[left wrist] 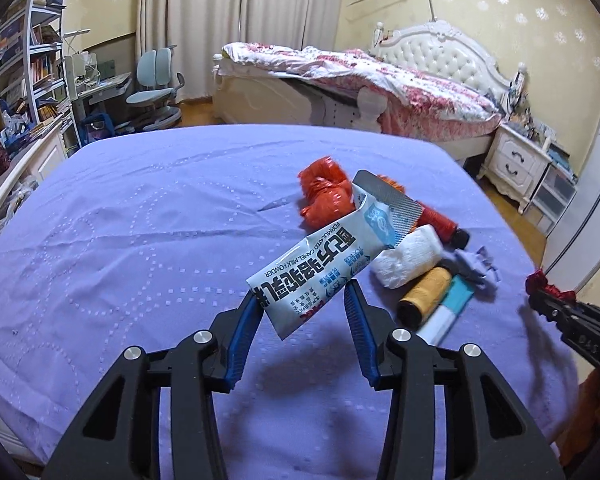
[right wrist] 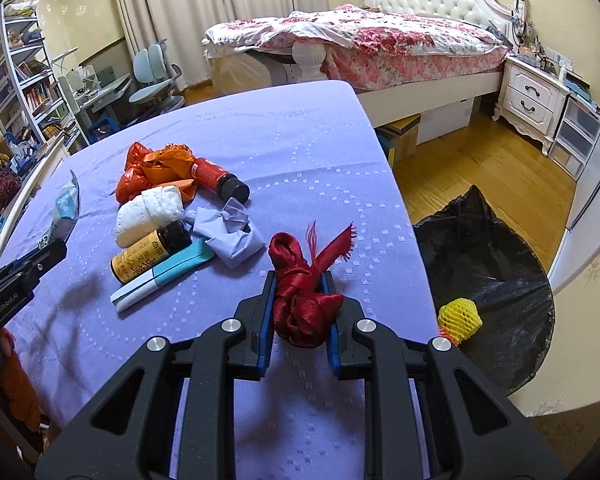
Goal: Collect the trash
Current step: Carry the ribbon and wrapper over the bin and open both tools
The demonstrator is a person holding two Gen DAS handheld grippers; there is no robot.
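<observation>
My left gripper (left wrist: 302, 294) is shut on a light blue milk-powder sachet (left wrist: 324, 256) and holds it above the purple tablecloth (left wrist: 140, 220). My right gripper (right wrist: 298, 284) is shut on a knotted dark red ribbon (right wrist: 302, 280) near the table's right edge. A trash pile lies on the cloth: orange-red wrapper (right wrist: 156, 168), red bottle (right wrist: 216, 178), white tissue wad (right wrist: 148, 212), amber bottle (right wrist: 148, 250), teal-and-white tube (right wrist: 164, 276), crumpled purple paper (right wrist: 230, 232). A bin with a black bag (right wrist: 488, 276) stands right of the table, a yellow foam net (right wrist: 458, 314) at its rim.
A bed with a floral quilt (right wrist: 380, 36) and a white nightstand (right wrist: 534, 96) stand beyond the table. Bookshelves (left wrist: 32, 68), a desk and a blue chair (left wrist: 156, 84) are at the left. Wood floor (right wrist: 480, 172) lies right of the table.
</observation>
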